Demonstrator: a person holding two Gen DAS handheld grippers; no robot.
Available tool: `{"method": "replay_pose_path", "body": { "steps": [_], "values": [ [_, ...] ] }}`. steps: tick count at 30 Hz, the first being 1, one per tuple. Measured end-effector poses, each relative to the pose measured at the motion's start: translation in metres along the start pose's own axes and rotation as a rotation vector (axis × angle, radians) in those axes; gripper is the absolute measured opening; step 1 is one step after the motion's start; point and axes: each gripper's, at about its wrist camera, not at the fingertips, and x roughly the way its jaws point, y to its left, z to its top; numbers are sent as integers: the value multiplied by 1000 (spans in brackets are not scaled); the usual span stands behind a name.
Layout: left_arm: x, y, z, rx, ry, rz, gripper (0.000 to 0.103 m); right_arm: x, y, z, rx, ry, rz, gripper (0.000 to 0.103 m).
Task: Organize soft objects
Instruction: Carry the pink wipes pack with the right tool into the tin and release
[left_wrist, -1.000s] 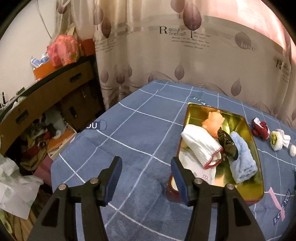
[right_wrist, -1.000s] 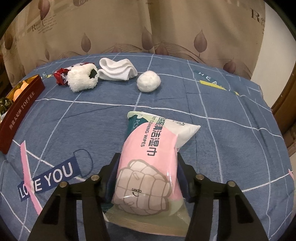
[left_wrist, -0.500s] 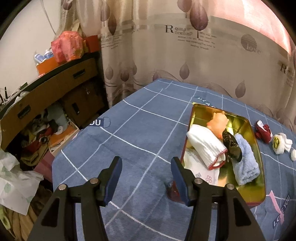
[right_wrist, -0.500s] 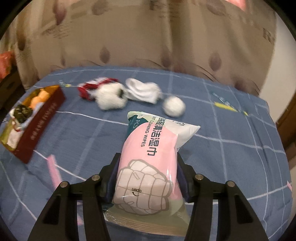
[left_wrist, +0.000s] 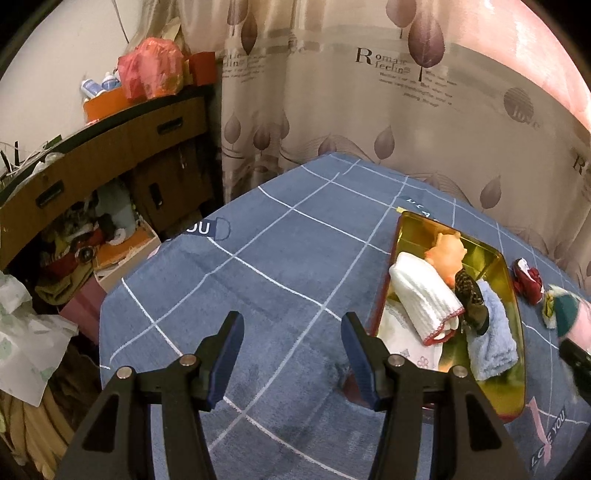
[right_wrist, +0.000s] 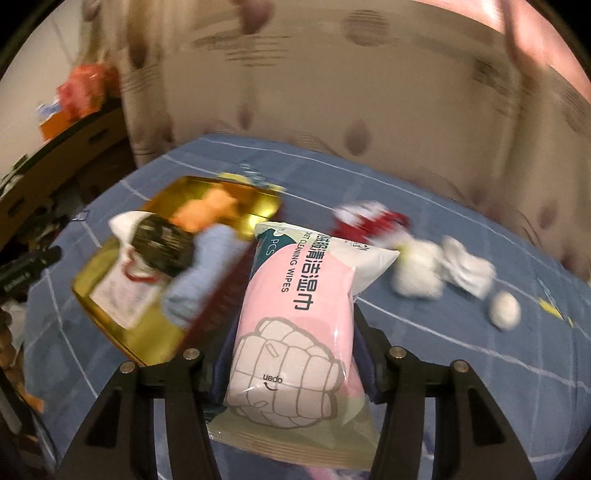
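My right gripper (right_wrist: 291, 339) is shut on a pink pack of wet wipes (right_wrist: 295, 317) and holds it in the air, just right of the gold tin (right_wrist: 122, 332). The tin (left_wrist: 491, 258) holds a white cloth (left_wrist: 424, 295), an orange plush toy (left_wrist: 445, 254), a dark item (left_wrist: 472, 295) and a blue towel (left_wrist: 491, 336). My left gripper (left_wrist: 291, 343) is open and empty above the blue cloth, left of the tin. The wipes pack edge shows at the far right of the left wrist view (left_wrist: 572, 317).
A red soft item (right_wrist: 373, 221), white fluffy pieces (right_wrist: 417, 273), white socks (right_wrist: 469, 266) and a white ball (right_wrist: 504, 310) lie on the blue checked tablecloth (left_wrist: 258, 266) right of the tin. A cluttered wooden cabinet (left_wrist: 92, 166) stands left of the table; curtains hang behind.
My right gripper has swung left with the wipes pack, from the table's right side to beside the tin. The left gripper has drifted back slightly and stays open.
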Motion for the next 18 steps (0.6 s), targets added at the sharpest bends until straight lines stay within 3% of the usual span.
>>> {"method": "replay_pose_path", "body": {
  "steps": [10, 18],
  "values": [
    [5, 1, 0, -4, 16, -8, 56, 47, 76, 40, -122, 19, 55, 51],
    [10, 2, 3, -11, 22, 0, 56, 84, 91, 57, -141, 46, 32, 51]
  ]
}}
